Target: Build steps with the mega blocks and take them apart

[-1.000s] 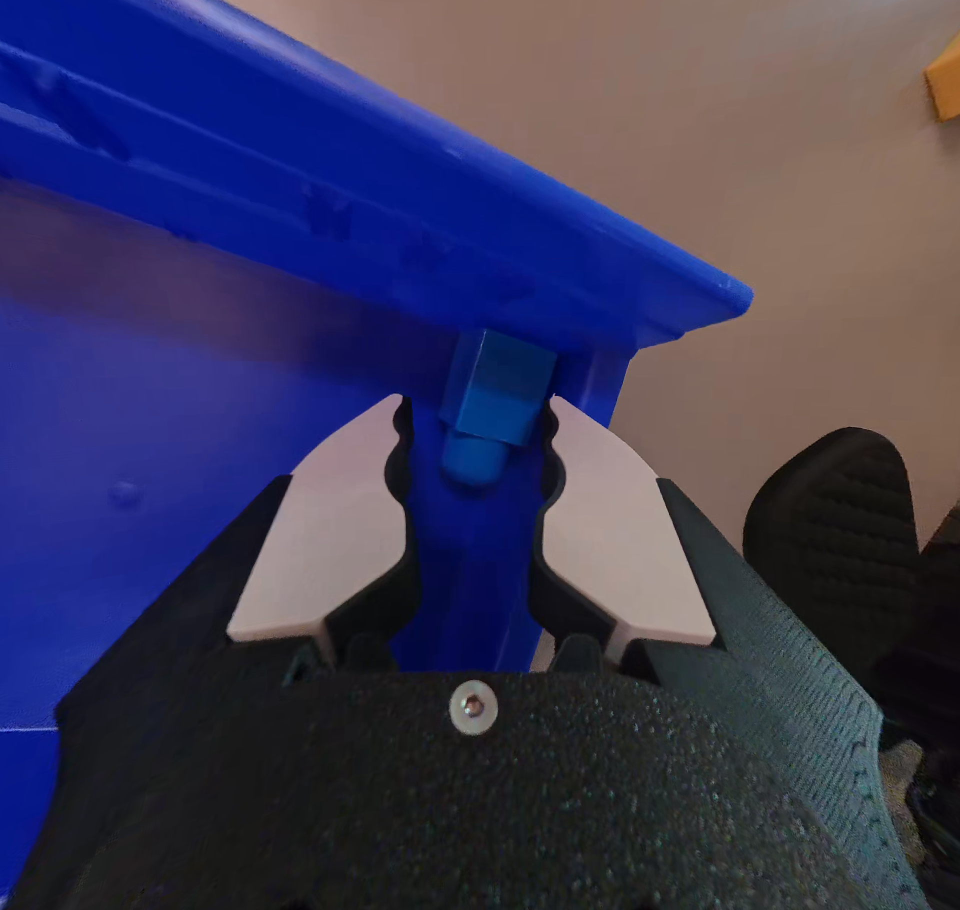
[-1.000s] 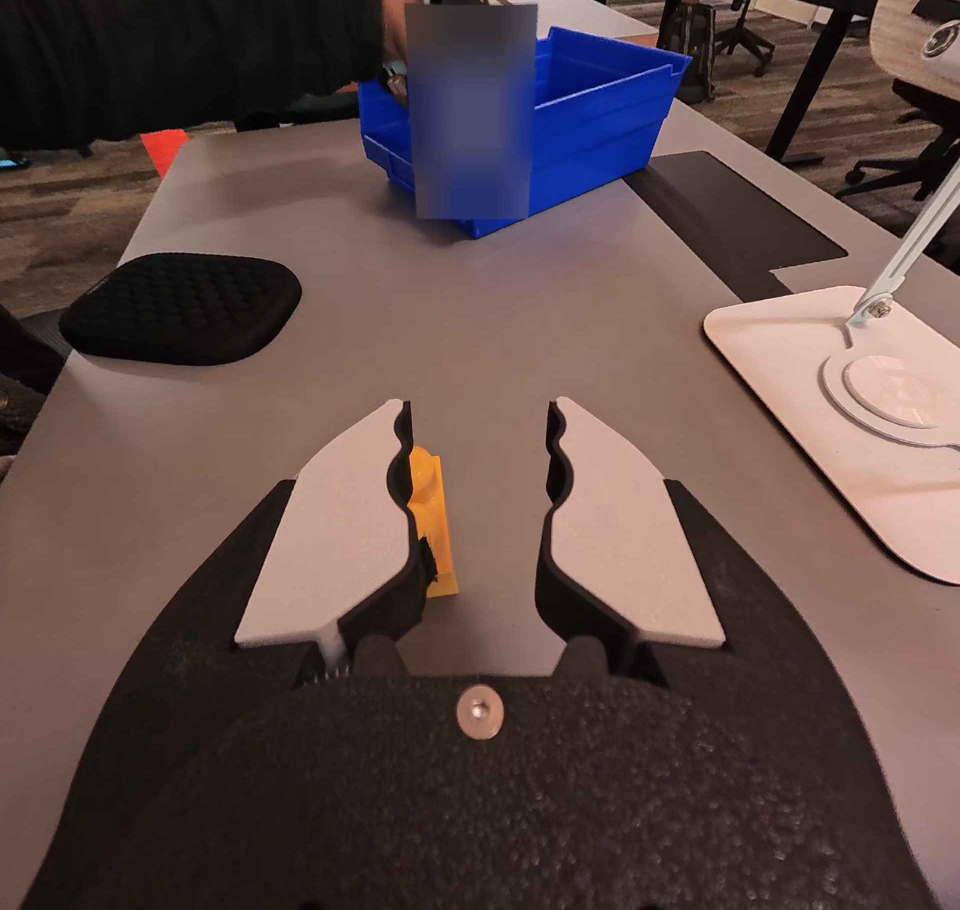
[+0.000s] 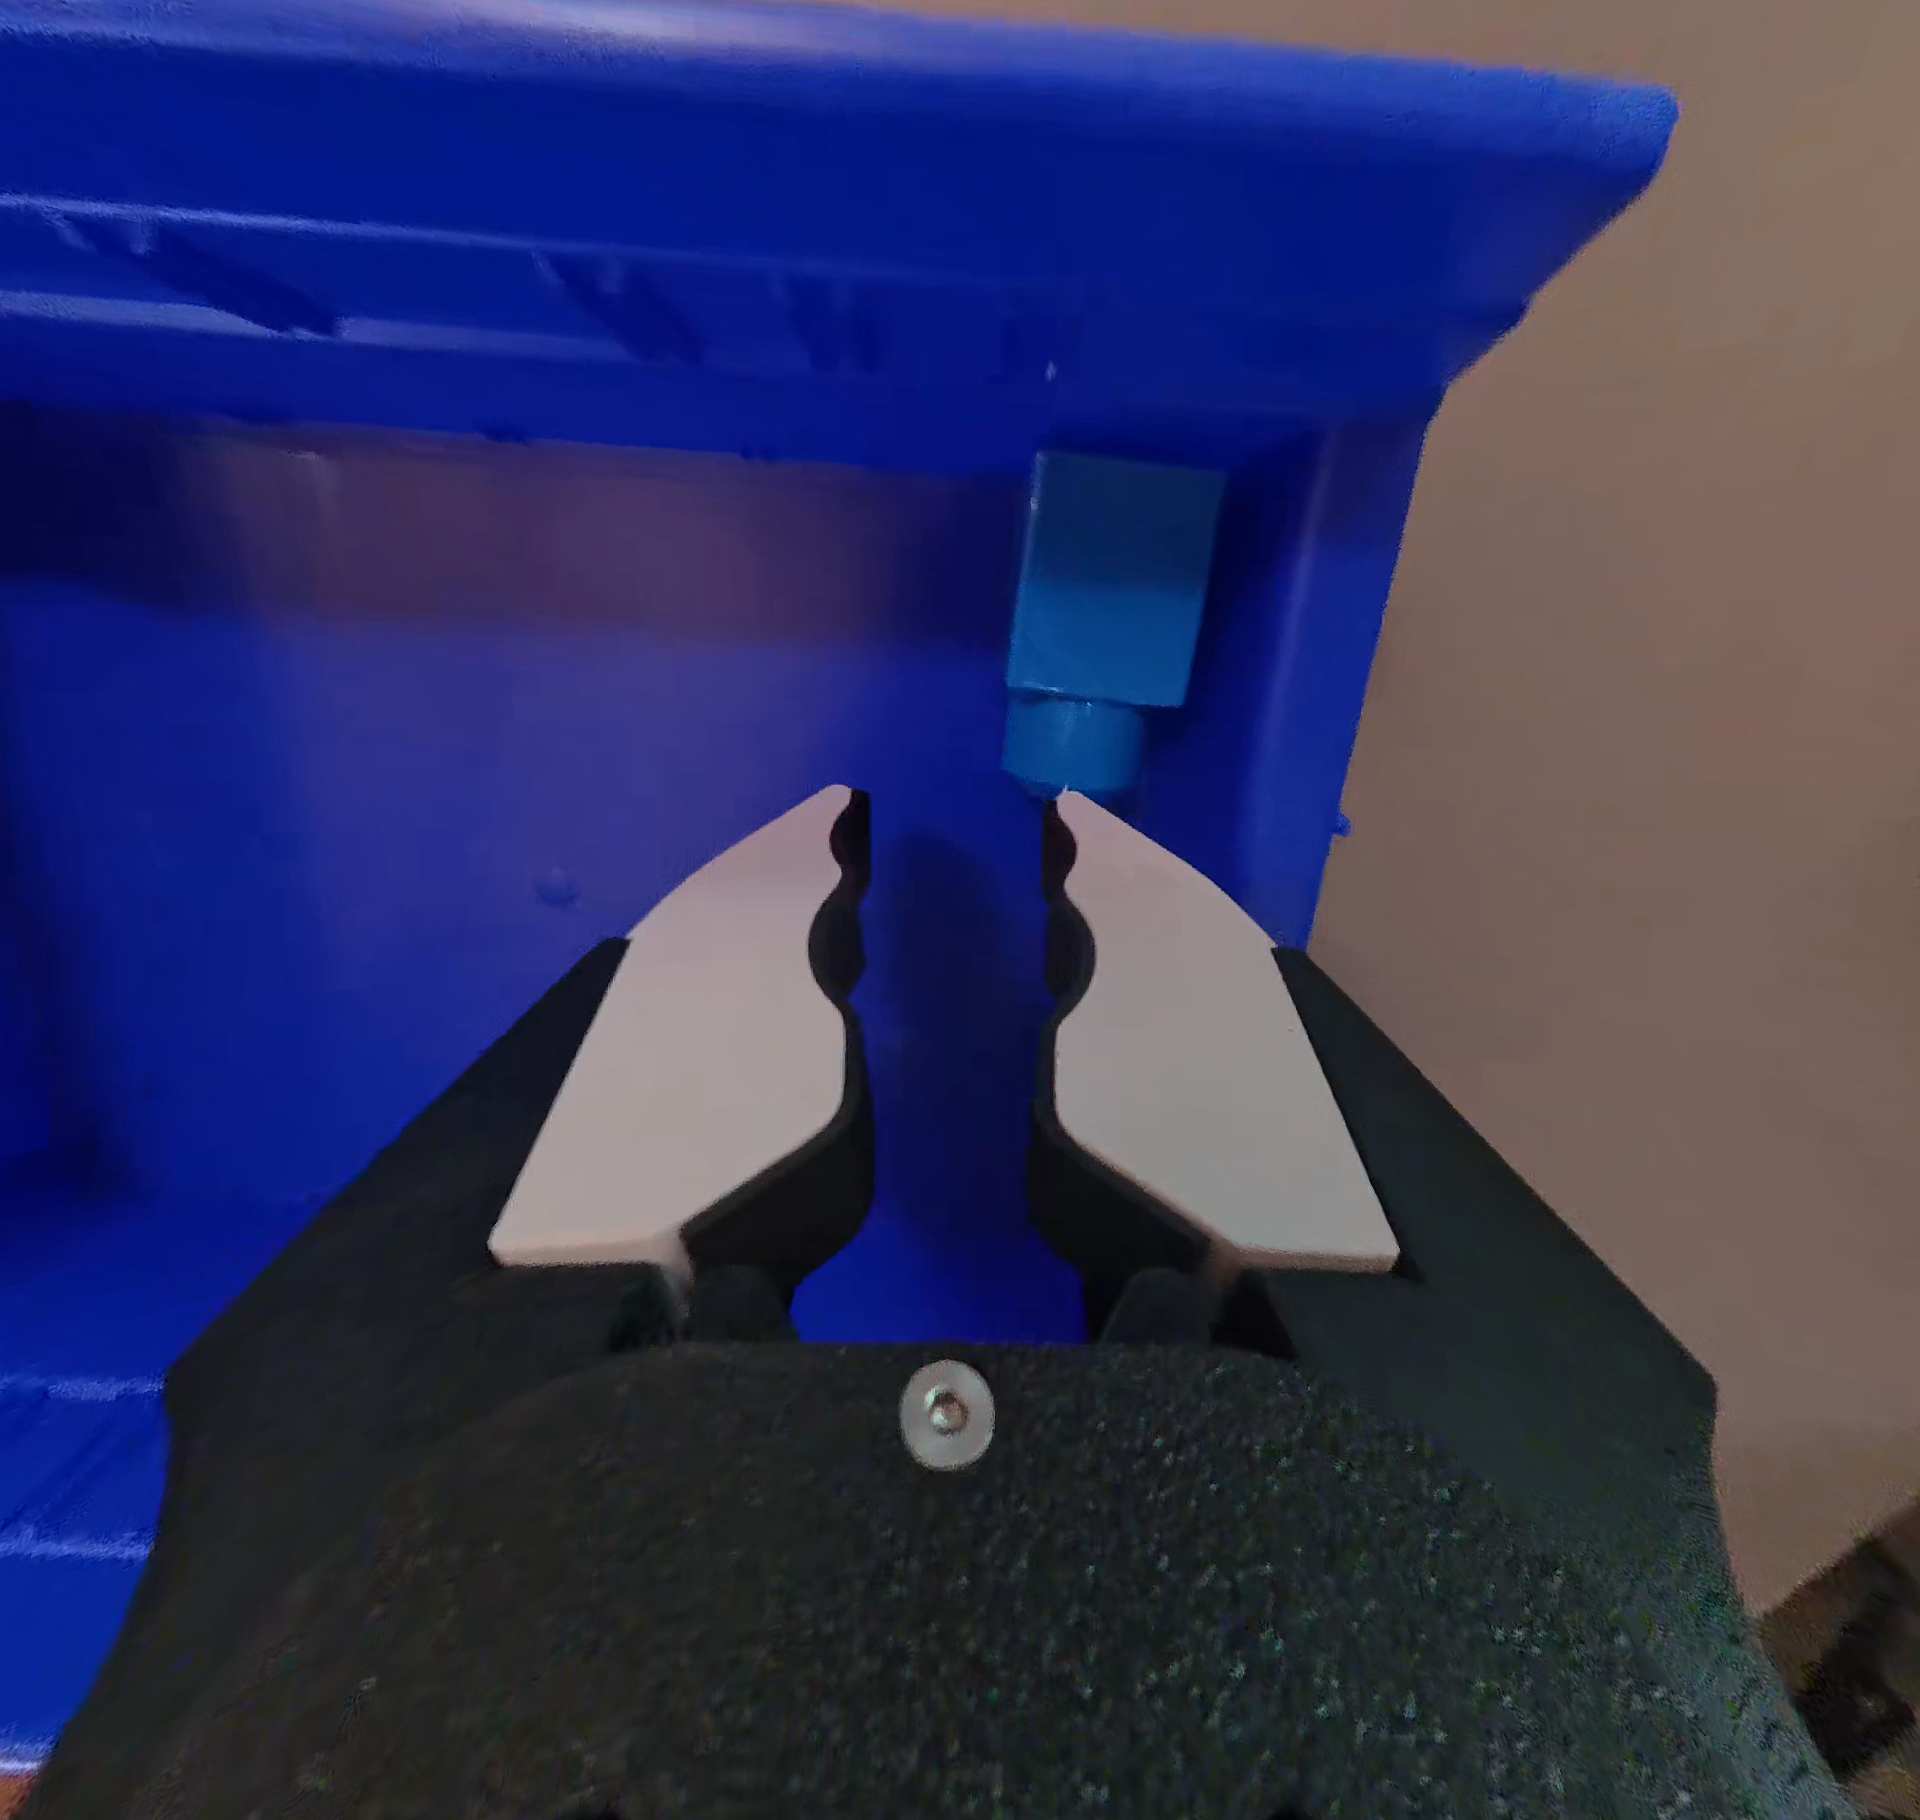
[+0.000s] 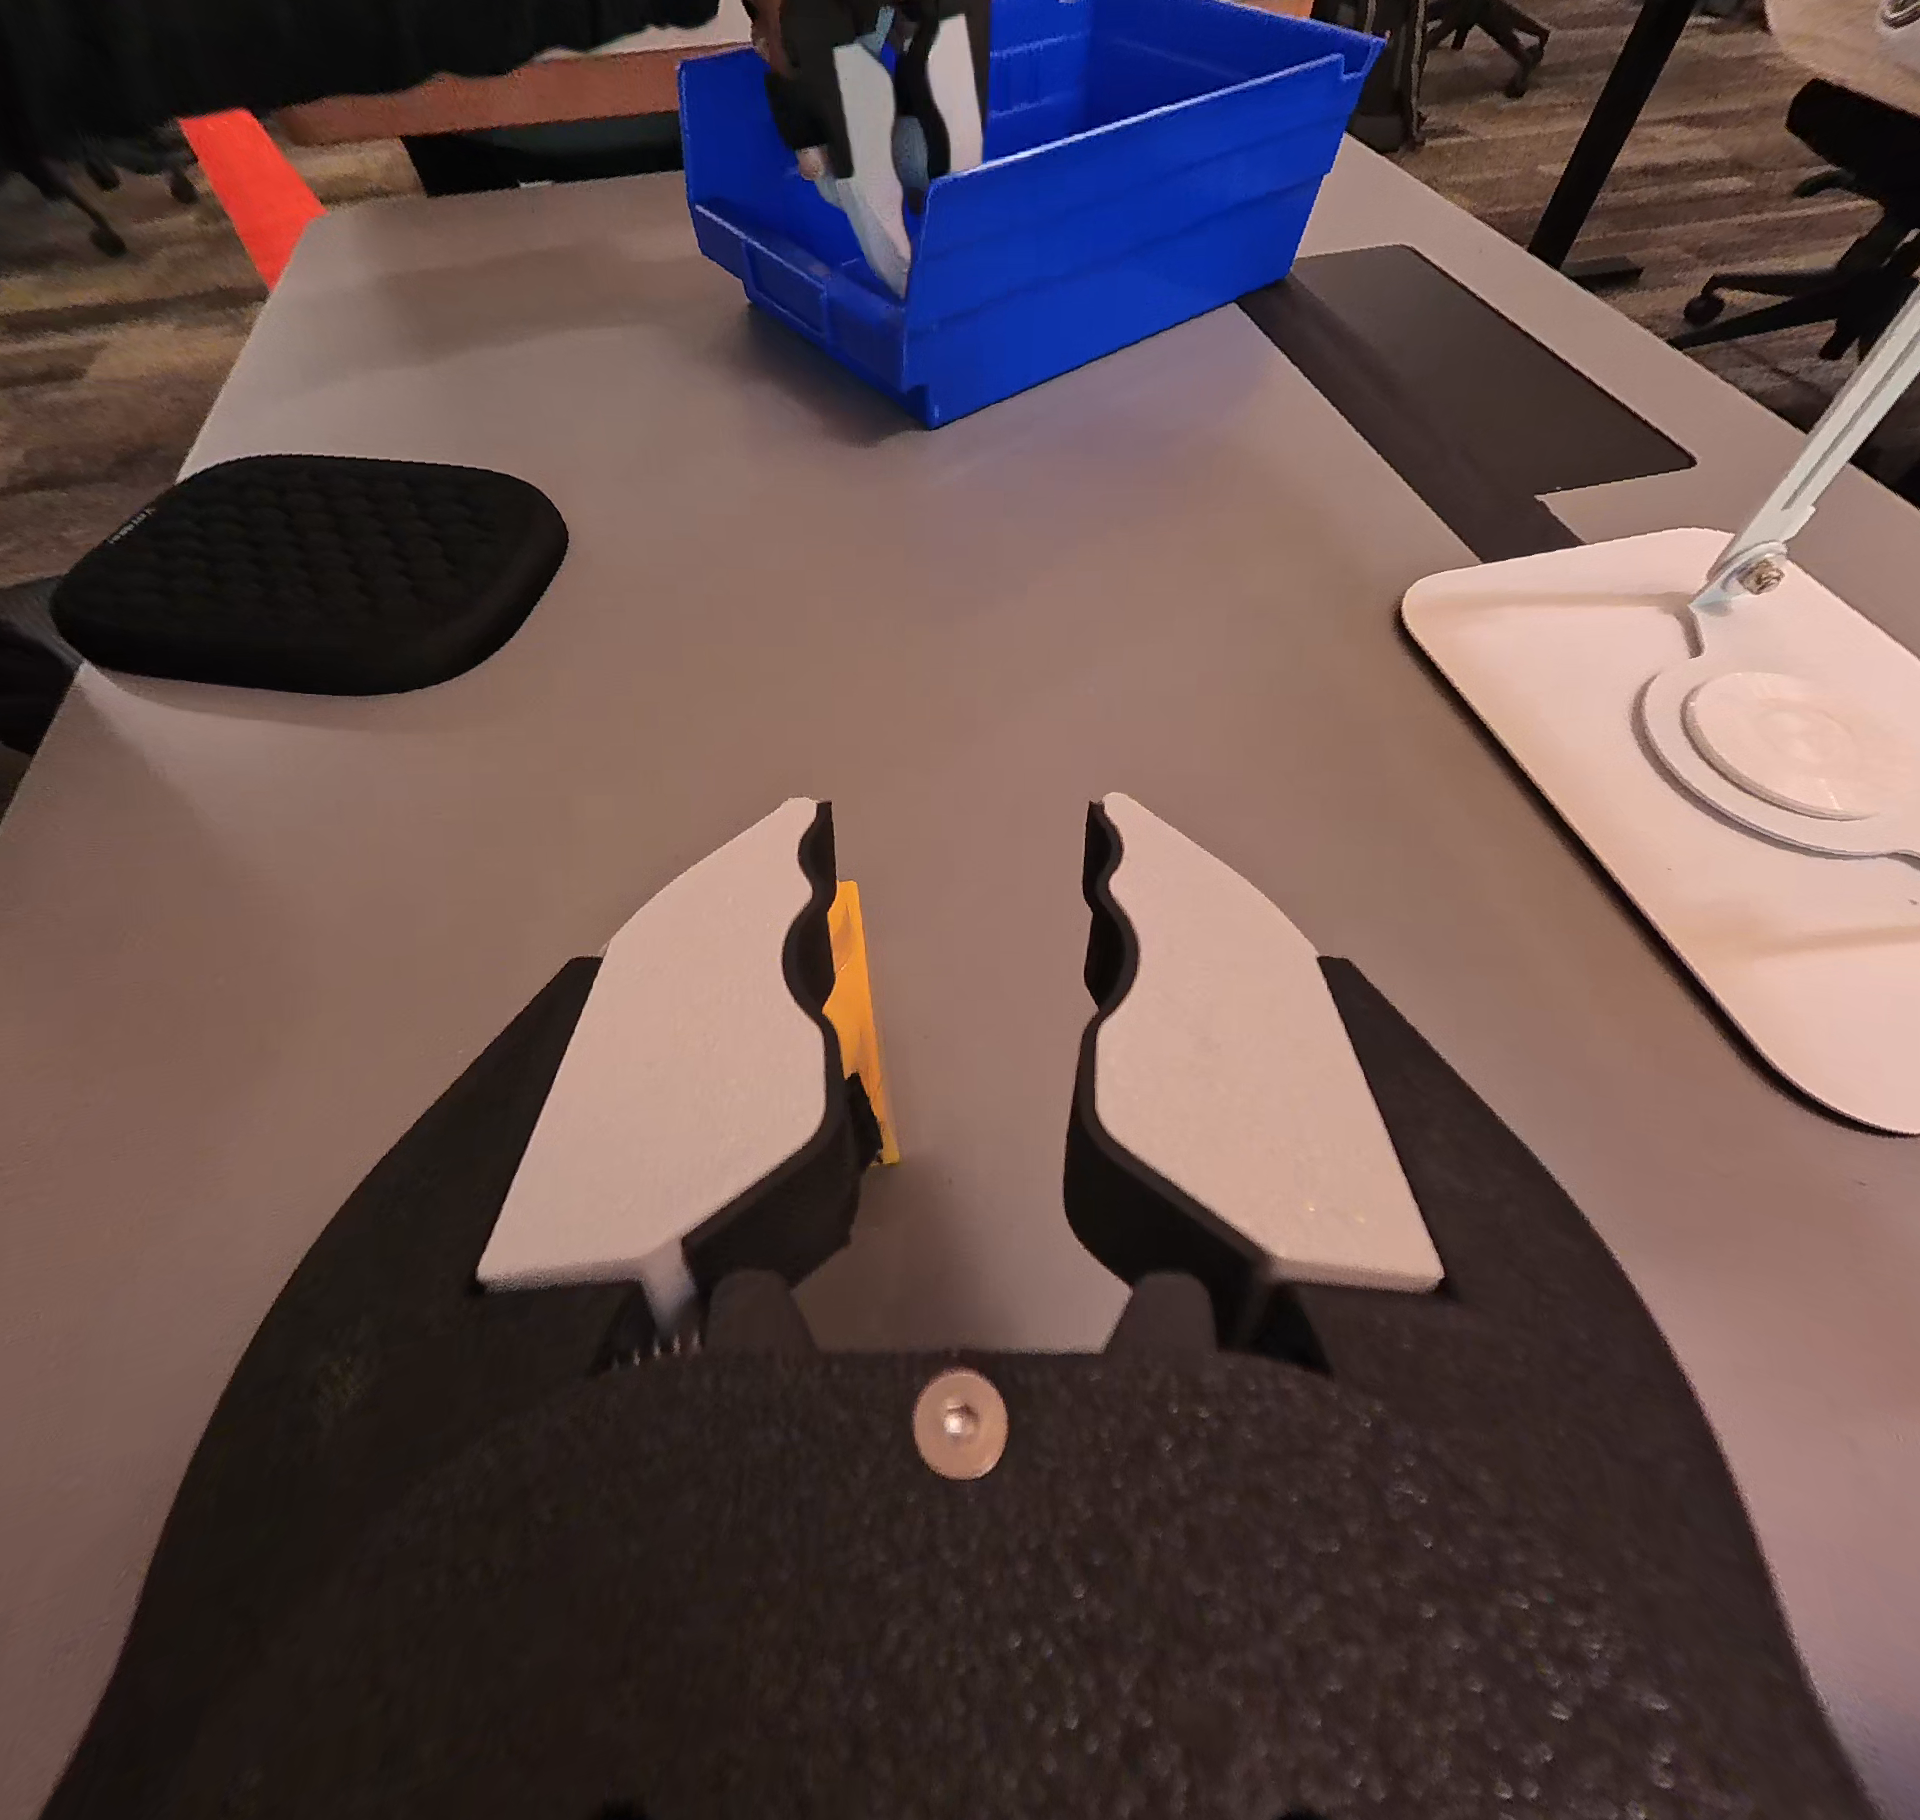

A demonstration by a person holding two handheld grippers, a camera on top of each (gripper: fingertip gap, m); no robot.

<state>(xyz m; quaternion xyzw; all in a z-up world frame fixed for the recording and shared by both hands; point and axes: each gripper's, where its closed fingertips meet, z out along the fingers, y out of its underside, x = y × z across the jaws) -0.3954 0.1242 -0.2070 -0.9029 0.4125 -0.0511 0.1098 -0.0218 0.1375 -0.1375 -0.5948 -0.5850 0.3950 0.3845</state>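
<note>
A glossy, smooth plastic is shown by the blue bin (image 3: 623,835); a matt, smooth top is seen on the grey table (image 4: 935,627); a dimpled cloth-like surface is seen on the black pad (image 4: 301,570); a grainy black shell is worn by the right gripper (image 4: 956,814).

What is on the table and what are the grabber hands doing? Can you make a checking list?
Surface: grey table, mostly bare.
Job's things: blue block in a corner of the blue bin; yellow block on the table beside the right gripper's left finger.
Clutter: black pad, white lamp base.
Grippers: left gripper open, empty, inside the bin; right gripper open, low over the table.
Cables: nothing seen.
Surroundings: office chairs, carpet, other desks.
</note>
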